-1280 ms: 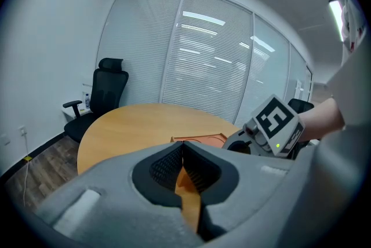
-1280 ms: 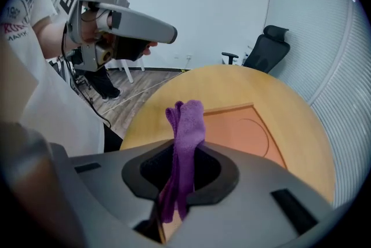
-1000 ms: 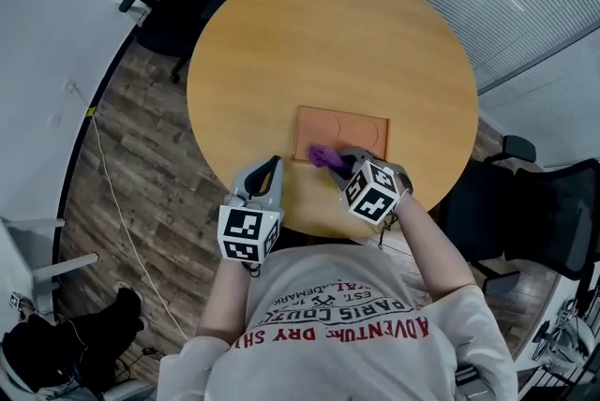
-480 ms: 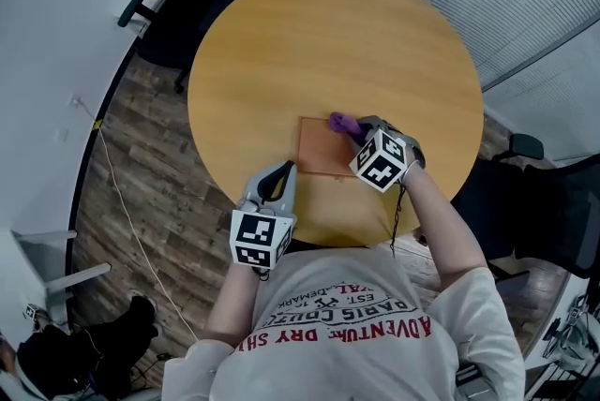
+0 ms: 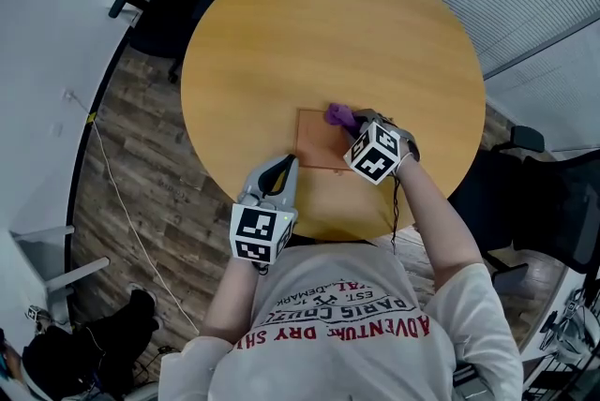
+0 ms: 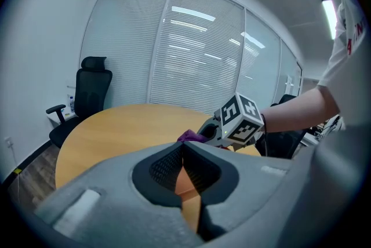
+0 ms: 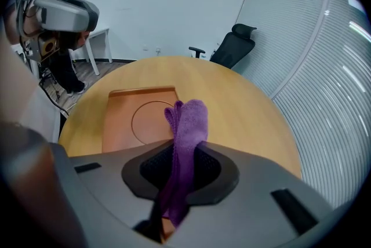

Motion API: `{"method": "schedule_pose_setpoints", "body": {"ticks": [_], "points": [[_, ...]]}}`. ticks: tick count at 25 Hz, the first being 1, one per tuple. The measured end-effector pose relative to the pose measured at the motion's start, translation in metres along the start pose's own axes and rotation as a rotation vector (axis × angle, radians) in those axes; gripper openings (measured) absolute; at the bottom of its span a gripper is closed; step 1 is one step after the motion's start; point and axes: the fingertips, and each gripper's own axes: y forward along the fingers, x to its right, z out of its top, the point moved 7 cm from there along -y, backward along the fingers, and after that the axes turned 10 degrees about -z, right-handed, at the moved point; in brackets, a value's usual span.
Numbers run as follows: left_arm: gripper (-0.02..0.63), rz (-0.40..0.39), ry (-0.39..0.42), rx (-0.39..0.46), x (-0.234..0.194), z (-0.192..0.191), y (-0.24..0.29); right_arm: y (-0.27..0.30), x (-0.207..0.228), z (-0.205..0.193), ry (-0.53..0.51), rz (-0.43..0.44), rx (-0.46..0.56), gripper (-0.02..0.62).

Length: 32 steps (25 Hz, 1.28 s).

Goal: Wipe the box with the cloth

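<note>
R tool [image 7: 184,154] clamped on cloth [image 7: 190,116] at box [image 7: 122,119] far edge; L tool [image 6: 182,151] jaws together, empty.

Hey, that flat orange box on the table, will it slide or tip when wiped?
Likely to slide: the box lies on a smooth table, and the left gripper, shut, sits by its corner, not clearly pinning it. Tipping seems unlikely, since it is low and wide. The soft cloth in the right gripper may drag it.
</note>
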Motion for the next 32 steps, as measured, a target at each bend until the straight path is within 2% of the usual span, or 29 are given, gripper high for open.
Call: {"method": "schedule_pose_setpoints", "body": {"ticks": [11,32], "points": [[0.009,-0.004,0.003,-0.003,-0.001,-0.006,-0.007,-0.013,-0.029,-0.002,-0.055,0.040,0.001,0.066],[0.009,-0.027,0.016,0.006,0.022,-0.008,-0.011,-0.050,-0.087,-0.019,-0.040,0.097,0.026,0.066]]}}
